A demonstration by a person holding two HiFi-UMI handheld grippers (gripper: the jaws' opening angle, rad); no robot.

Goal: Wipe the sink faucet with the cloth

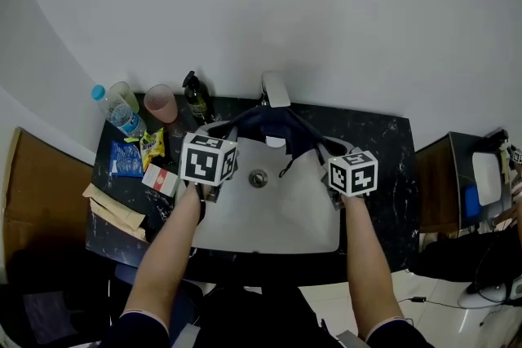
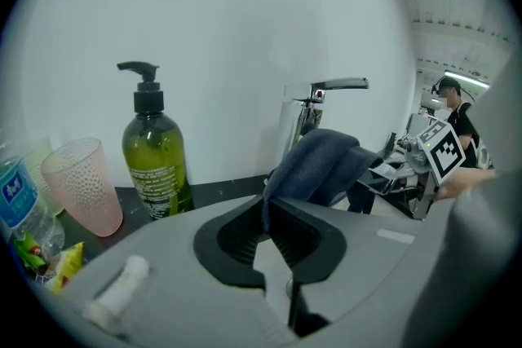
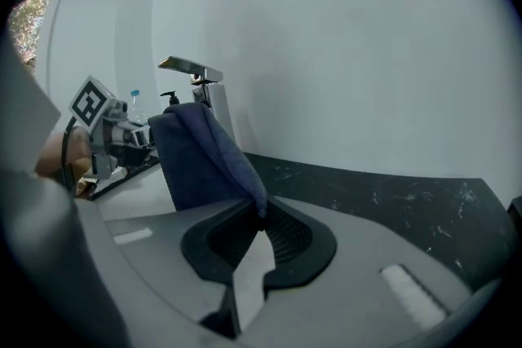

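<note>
A dark blue cloth (image 1: 270, 123) is looped round the base of the chrome faucet (image 1: 275, 89) at the back of the white sink (image 1: 277, 216) and stretched between my two grippers. My left gripper (image 2: 265, 214) is shut on the cloth's left end (image 2: 320, 165), with the faucet (image 2: 325, 87) just beyond it. My right gripper (image 3: 260, 214) is shut on the right end (image 3: 205, 152), and the faucet's spout (image 3: 191, 68) shows above the cloth. Seen from the head view, both grippers hover over the basin, left (image 1: 210, 134) and right (image 1: 334, 152) of the faucet.
The black counter (image 1: 383, 151) left of the sink holds a green soap bottle (image 1: 196, 99), a pink cup (image 1: 161, 103), a water bottle (image 1: 119, 112), snack packets (image 1: 152, 147), a small box (image 1: 161, 178) and brown paper (image 1: 114, 209). The drain (image 1: 258, 178) lies mid-basin. The wall stands close behind.
</note>
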